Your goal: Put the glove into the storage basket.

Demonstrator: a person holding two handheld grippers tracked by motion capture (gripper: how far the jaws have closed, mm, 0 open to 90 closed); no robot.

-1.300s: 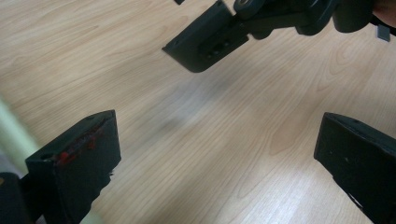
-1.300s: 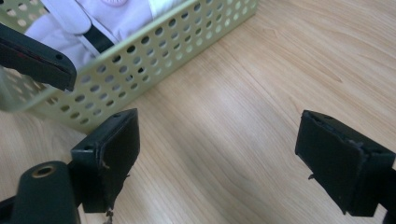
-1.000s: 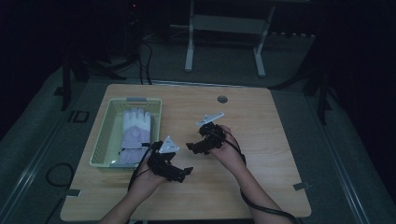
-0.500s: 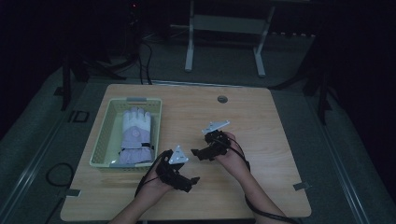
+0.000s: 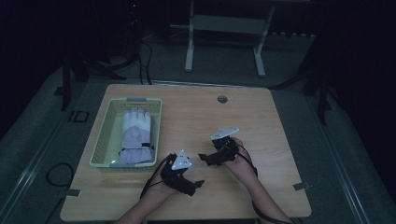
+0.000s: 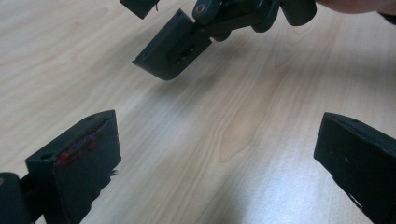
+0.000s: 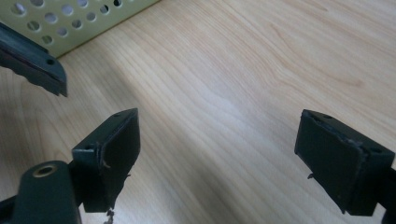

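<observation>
A white and lilac glove [image 5: 134, 135] lies flat in a pale green perforated basket [image 5: 103, 141] on the left of the wooden table [image 5: 261, 121]. My left gripper [image 5: 195, 185] hovers low near the table's front edge, right of the basket, jaws open and pointing right, nothing between them [image 6: 217, 158]. My right gripper [image 5: 205, 157] is just beyond it, pointing left, open and empty [image 7: 224, 154]. The two gripper tips are close together but apart; the right gripper's jaw [image 6: 173, 46] hangs above the wood ahead of my left jaws.
The basket's holed wall [image 7: 70, 23] stands a short way beyond my right gripper, with a left gripper jaw [image 7: 32, 60] in between. A round grommet [image 5: 222, 99] sits near the table's far edge. Metal stand legs [image 5: 189, 51] stand on the floor behind.
Both hands have drawn back toward the table's front edge. The left gripper also slid right, away from the basket's corner. Both stay open and empty.
</observation>
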